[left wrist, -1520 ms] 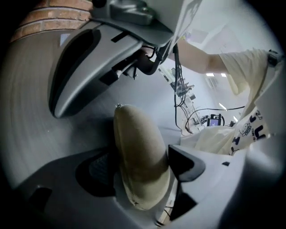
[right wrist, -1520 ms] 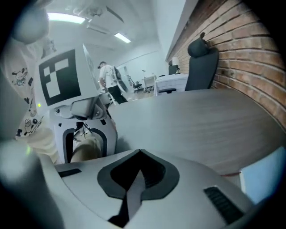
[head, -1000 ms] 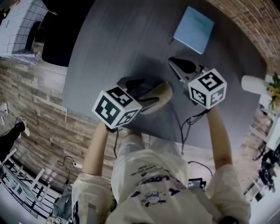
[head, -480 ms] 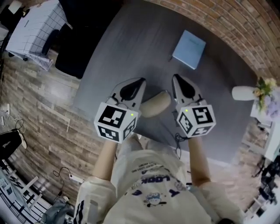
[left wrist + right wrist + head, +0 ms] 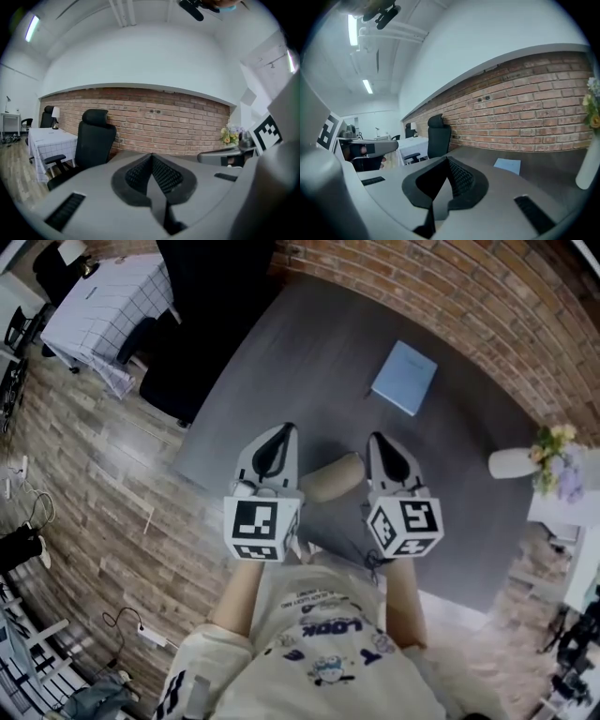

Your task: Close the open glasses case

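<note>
Plainly, the left claw (image 5: 151,157) has its two dark ribbed pads pressed together with nothing between them, and the right claw (image 5: 447,162) is pinched together in the same way, also empty. In the head view the left claw (image 5: 285,430) and the right claw (image 5: 376,440) sit side by side, each held in a hand above the grey table (image 5: 450,456), their tips pointing away from the person

Between the two claws, and lower than both, the beige glasses case (image 5: 331,477) lies on the table; neither claw touches it. From above it looks like one rounded, closed shape, though its ends are partly hidden behind the claws

Beyond the right claw's tip a blue booklet (image 5: 405,377) lies flat on the table, also visible ahead of that claw in its own view (image 5: 507,165). Further out to that claw's right stands a white vase (image 5: 512,463) with flowers (image 5: 553,441), at the table's edge. Ahead of both claws runs a brick wall (image 5: 154,119). To the left of the left claw stands a black chair (image 5: 96,138), and past it a small table with a checked cloth (image 5: 47,139). A wooden floor (image 5: 84,474) lies off to the left of the left claw
</note>
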